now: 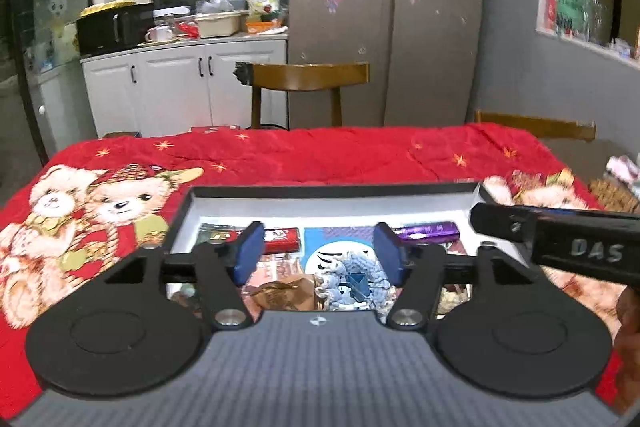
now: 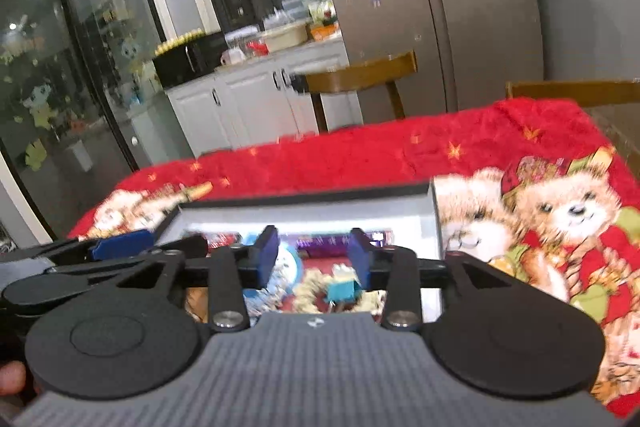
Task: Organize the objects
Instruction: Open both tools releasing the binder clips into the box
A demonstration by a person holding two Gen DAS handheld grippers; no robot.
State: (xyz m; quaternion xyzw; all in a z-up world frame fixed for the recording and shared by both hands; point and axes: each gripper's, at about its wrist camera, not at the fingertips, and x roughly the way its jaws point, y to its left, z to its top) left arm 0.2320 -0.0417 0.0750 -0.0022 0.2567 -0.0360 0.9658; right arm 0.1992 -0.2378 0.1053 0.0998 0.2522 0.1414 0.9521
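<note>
A shallow box [image 1: 332, 191] with a dark rim and white inner walls sits on a red blanket [image 1: 320, 155] printed with teddy bears. In the left wrist view the left gripper [image 1: 320, 253] hovers above the near half of the box, its blue pads [image 1: 250, 251] spread wide apart with nothing between them. Seen through the gap, at 12 o'clock from the gripper body, lies a blue-and-white crocheted toy [image 1: 352, 281]. A crumpled brown wrapper [image 1: 288, 293] lies just beside it at 9 o'clock, a red snack bar [image 1: 282, 239] is at 11 o'clock against the far wall, and a purple bar [image 1: 432, 231] is at 1 o'clock. The black body of the other tool pokes in from 3 o'clock (lettering on it reads "DAS").

In the right wrist view the right gripper [image 2: 316, 255] also hangs over the box [image 2: 304, 195], jaws parted and holding nothing. Below the gap, at 12 o'clock, lies a small teal block [image 2: 340, 291] on a pale yellowish knitted piece [image 2: 310, 293]; whether the block is part of that piece I cannot tell, as the frame is blurred. The purple bar [image 2: 324, 241] lies beyond, toward the far wall. The left gripper's blue pad [image 2: 120, 245] shows at 9 o'clock.

Behind the table stand a wooden chair [image 1: 306, 77] and a steel fridge [image 1: 384, 7].
</note>
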